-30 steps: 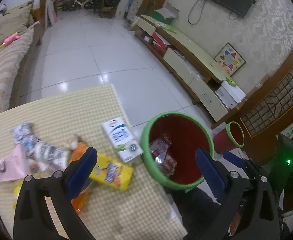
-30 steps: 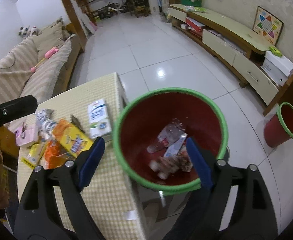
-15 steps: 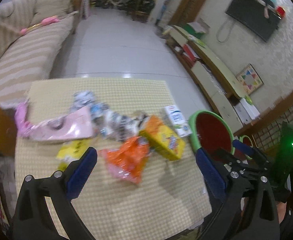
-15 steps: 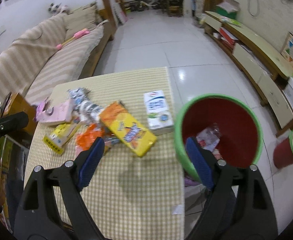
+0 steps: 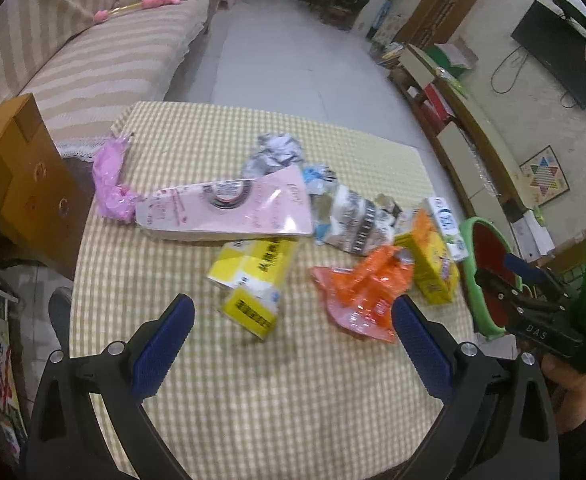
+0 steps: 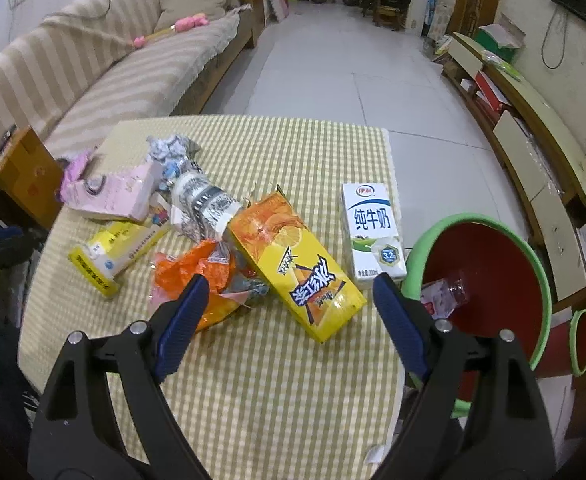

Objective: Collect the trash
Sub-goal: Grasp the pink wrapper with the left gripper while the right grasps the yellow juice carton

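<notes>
Right wrist view: right gripper [image 6: 285, 312] hangs over the table's [image 6: 277, 392] near edge, jaws wide and empty. Between and just beyond them lies the yellow juice carton [image 6: 293, 260], long axis running away leftward. Left gripper [image 5: 293, 332], equally wide and empty, faces the yellow box [image 5: 253, 280]. Red bin [image 6: 489, 280] waits off the table's right edge.

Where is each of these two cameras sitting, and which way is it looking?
Left wrist view: rides on the left hand-held gripper, looking steeply down over the checked table at the yellow box; its own open blue fingers show, plus the person's other hand holding the right hand-held gripper.
Right wrist view: rides on the right hand-held gripper, looking down at the juice carton and milk carton; its open fingers show.
Shared: the table, the litter, the red bin, the sofa.
</notes>
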